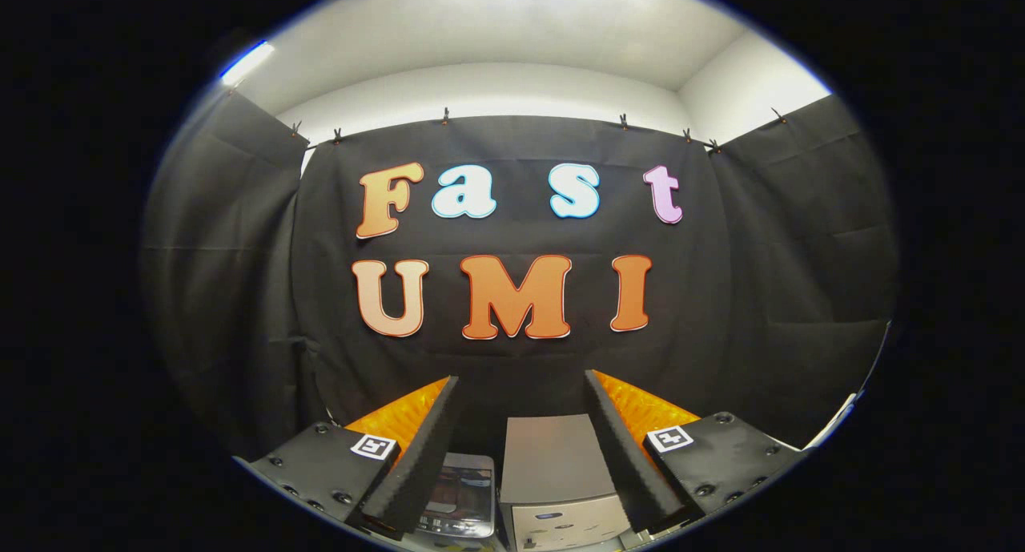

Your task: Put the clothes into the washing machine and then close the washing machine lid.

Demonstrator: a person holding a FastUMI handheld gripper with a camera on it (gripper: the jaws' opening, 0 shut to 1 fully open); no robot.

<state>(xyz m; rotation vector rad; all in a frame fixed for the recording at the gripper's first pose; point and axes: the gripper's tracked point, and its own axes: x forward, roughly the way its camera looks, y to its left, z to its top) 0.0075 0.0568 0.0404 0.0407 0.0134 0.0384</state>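
The washing machine point(560, 488) is seen low in the gripper view, between the two spread fingers of the tongs point(522, 384) and below their tips. It is a small box-shaped unit. Its flat grey lid is closed and lies level on top. A lighter front panel is seen below the lid. Nothing is held between the fingers.

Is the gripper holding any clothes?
No. The gripper is open, fingers apart with nothing between them, the washing machine beyond.
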